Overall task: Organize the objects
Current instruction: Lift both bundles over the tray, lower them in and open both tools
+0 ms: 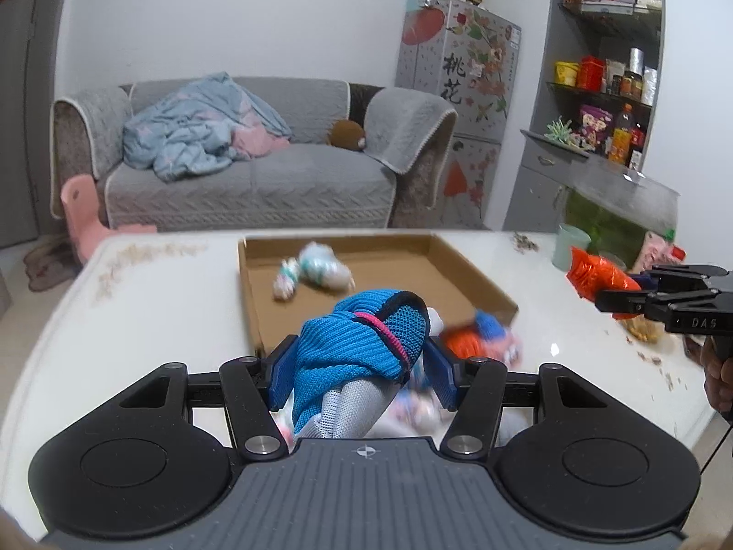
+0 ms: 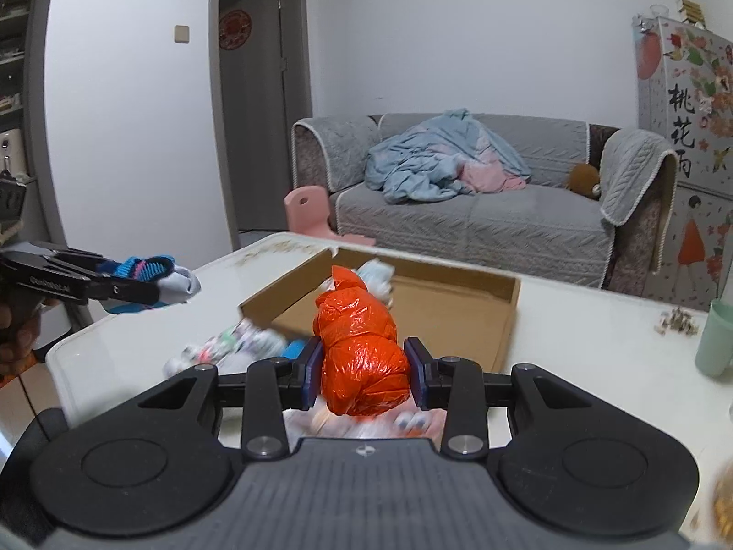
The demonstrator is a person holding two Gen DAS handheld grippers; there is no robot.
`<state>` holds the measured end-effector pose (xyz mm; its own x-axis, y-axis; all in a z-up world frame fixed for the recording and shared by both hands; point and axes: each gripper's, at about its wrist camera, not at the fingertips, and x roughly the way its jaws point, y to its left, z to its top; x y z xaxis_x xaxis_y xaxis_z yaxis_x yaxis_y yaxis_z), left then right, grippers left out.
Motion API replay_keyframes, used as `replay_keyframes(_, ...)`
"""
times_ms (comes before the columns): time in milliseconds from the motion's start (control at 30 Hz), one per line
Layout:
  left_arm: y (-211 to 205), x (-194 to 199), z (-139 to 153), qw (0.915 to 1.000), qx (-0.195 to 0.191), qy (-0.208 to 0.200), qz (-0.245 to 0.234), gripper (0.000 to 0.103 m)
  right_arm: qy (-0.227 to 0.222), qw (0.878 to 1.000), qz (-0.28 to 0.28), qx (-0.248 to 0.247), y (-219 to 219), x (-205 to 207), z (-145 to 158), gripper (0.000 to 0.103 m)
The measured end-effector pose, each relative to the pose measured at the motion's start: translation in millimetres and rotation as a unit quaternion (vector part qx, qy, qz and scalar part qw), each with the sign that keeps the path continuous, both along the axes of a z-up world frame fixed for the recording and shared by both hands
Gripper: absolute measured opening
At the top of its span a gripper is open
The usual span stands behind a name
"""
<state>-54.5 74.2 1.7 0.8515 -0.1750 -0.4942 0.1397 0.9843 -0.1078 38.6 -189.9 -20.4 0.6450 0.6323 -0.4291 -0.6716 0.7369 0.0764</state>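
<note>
While both grippers hang above a white surface [image 1: 151,302], each one carries something. The left gripper [image 1: 362,376] has its jaws clamped on a bundle of blue knitted socks [image 1: 366,343] with a pink stripe and a grey toe, lifted over the near edge of a shallow cardboard tray [image 1: 412,270]. The right gripper [image 2: 364,371] has its jaws clamped on a crumpled orange plastic bag [image 2: 362,348], raised just in front of the same tray's near wall. Inside the tray, toward its far left corner, lies a pale rolled sock bundle [image 1: 316,270] — blurred. More small rolled items [image 2: 229,343], also blurred, lie on the surface near the tray's left corner in the right wrist view, too soft to identify. A pale green cup [image 2: 717,339] stands on the surface at far right. Beyond the surface sits a grey sofa [image 2: 481,224] with a blue and pink blanket [image 2: 440,160] heaped on it — and a pink child's chair [image 2: 307,211] stands to its left.
</note>
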Motion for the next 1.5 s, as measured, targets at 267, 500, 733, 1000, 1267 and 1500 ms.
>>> replay_keyframes(267, -13, 89, 37, 0.9997, 0.018, -0.014, 0.007, 0.064, -0.016, 1.000, -0.003, -0.010, 28, 61, 19, 0.034)
replay_keyframes(500, -32, 187, 15, 0.9995, -0.008, 0.029, 0.007, 0.064, -0.003, 0.999, -0.008, -0.031, 48, 116, 9, 0.034)
replay_keyframes(733, -44, 255, -33, 0.9969, 0.008, 0.078, 0.006, 0.064, 0.027, 0.997, -0.036, -0.065, 56, 162, -22, 0.034)
replay_keyframes(1000, -72, 290, -73, 0.9907, 0.101, 0.089, -0.020, 0.064, 0.056, 0.993, -0.045, -0.098, 76, 194, -49, 0.034)
replay_keyframes(1267, -75, 297, -100, 0.9725, 0.204, 0.109, -0.031, 0.064, 0.084, 0.988, -0.035, -0.124, 102, 208, -67, 0.034)
replay_keyframes(1500, -64, 298, -101, 0.9687, 0.219, 0.112, -0.029, 0.065, 0.109, 0.984, -0.027, -0.136, 126, 220, -82, 0.034)
